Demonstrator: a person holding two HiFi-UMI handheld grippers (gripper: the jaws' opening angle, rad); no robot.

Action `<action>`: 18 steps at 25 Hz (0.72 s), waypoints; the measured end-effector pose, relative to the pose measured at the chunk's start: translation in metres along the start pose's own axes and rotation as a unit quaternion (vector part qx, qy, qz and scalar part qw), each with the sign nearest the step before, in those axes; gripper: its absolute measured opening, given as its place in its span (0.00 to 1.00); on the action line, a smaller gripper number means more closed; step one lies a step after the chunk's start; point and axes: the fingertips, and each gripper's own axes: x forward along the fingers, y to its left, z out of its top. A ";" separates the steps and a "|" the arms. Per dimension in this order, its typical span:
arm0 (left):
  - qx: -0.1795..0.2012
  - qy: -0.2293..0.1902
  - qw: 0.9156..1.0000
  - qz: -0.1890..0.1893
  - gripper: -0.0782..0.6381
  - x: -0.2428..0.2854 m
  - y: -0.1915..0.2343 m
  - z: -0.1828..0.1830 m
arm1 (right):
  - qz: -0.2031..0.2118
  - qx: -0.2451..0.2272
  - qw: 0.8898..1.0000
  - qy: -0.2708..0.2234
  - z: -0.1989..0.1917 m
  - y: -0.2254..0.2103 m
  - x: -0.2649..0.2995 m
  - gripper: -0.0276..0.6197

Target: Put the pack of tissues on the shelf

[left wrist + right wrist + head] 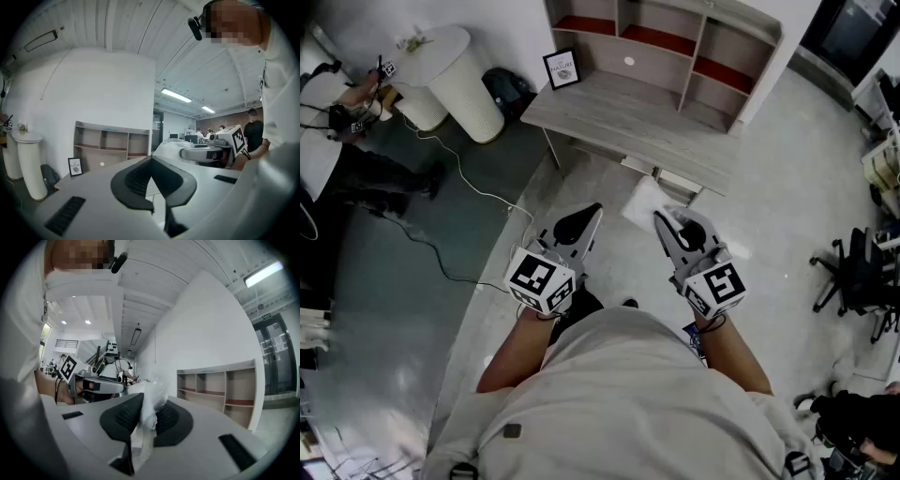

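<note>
While the person holds both tools at waist height in front of the desk [628,117], the holdings read as follows.

Item 1: right gripper [661,218]. Jaws nearly together, clamped on the pack of tissues [643,202]. In the right gripper view the right gripper [146,404] shows crinkled clear wrapping of the pack of tissues [152,397] pinched between the ribbed black pads [123,417], the film rising past the tips and trailing down behind them. In the head view the pack juts from the jaw tips toward 11 o'clock as a pale white block, above the floor just short of the desk's near edge.

Item 2: left gripper [593,214]. It sits at 9 o'clock of the right one, near it but apart. In its own view the left gripper [151,161] has its pads meeting at the tips, with nothing between them.

Item 3: shelf [675,37]. It stands on the far side of the desk, at 12 o'clock of both grippers, with open compartments and red-brown boards. The pack is well apart from it.

Item 4: picture frame [562,68]. It is upright on the desk, at 11 o'clock of the left gripper.

Item 5: white ribbed bin [467,84]. It is on the floor at 10 o'clock, beside the desk.
</note>
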 end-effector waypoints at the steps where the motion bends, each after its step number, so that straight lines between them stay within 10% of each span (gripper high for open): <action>1: 0.000 0.000 1.000 0.000 0.13 0.000 0.003 0.000 | 0.000 0.000 1.000 0.001 0.000 0.000 0.003 0.15; 18: -0.007 -0.006 1.000 0.012 0.13 -0.001 0.057 -0.001 | 0.015 0.001 1.000 0.011 -0.006 0.002 0.056 0.15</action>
